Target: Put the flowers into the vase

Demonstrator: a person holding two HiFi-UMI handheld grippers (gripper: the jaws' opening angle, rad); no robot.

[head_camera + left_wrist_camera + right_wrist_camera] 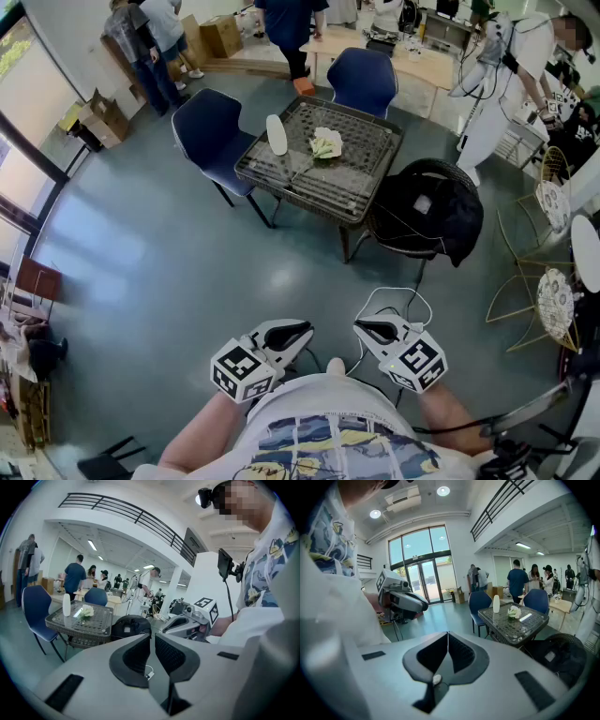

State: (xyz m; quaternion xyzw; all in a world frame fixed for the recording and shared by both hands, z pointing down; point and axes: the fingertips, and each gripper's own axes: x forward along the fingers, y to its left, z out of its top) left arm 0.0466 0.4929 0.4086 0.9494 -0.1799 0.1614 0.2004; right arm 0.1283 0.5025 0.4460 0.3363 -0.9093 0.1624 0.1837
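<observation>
A white vase (277, 134) stands on a glass-topped wicker table (361, 183), with a bunch of pale flowers (326, 142) lying just right of it. Both show small in the left gripper view, vase (66, 605) and flowers (85, 612), and in the right gripper view, vase (496, 603) and flowers (514, 612). My left gripper (289, 335) and right gripper (373, 329) are held side by side close to my body, far from the table. Each is shut with nothing in it: left gripper (153, 637), right gripper (447, 633).
Blue chairs (208, 131) (364, 80) stand at the table's left and far sides. A black chair with dark cloth (427, 211) is at its near right. A white cable (398, 298) lies on the grey floor. Wire chairs (553, 300) stand right; several people stand behind.
</observation>
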